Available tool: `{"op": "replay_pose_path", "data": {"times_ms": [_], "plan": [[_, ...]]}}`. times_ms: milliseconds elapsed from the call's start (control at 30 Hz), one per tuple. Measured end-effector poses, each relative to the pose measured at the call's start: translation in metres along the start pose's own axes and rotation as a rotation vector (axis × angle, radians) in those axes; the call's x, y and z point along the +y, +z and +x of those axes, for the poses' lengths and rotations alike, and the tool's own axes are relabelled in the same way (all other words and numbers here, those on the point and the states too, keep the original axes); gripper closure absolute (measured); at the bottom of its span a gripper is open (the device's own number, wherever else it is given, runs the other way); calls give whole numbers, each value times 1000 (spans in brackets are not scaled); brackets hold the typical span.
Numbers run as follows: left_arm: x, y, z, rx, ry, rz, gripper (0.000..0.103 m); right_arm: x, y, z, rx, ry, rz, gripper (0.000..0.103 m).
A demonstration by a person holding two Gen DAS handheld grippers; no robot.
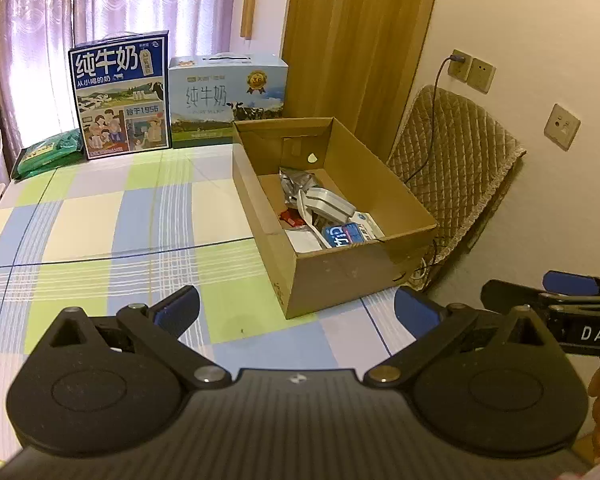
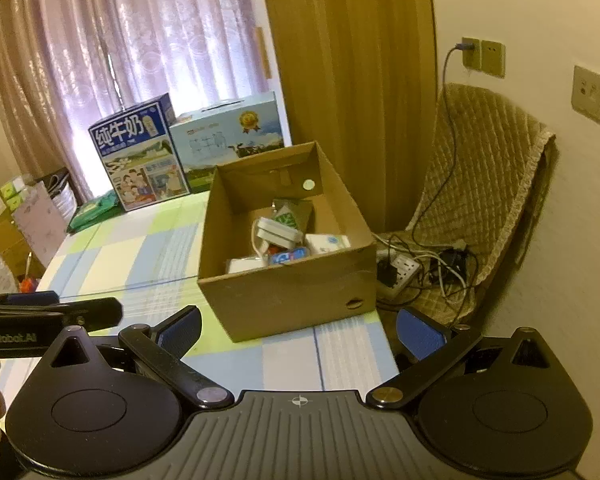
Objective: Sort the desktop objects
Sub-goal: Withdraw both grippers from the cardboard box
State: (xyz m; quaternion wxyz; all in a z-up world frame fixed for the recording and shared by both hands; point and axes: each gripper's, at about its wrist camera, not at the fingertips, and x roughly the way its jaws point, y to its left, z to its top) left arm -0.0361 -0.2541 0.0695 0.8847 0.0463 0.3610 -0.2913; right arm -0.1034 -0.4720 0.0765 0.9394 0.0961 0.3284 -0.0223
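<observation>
Both the left gripper [image 1: 296, 312] and right gripper [image 2: 298, 328] are spread and empty; sorted items lie in the cardboard box [image 1: 340, 276] at one o'clock, so sorting looks finished, retreat next

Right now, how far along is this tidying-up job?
It looks nearly done. Small items already lie piled in the cardboard box. Nothing is in hand: the left gripper and right gripper both have open, empty jaws. No loose items show on the checked tablecloth.
</observation>
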Motion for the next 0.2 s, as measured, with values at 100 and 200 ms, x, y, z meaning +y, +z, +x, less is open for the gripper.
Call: {"op": "replay_pose_path", "data": {"times_ms": [100, 200], "plan": [[0, -1, -1, -5, -3, -4, 1, 3, 0, 1, -2, 0, -4, 2], [1, -1, -2, -12, 3, -9, 1, 5, -1, 2, 2, 2, -6, 2]]}}
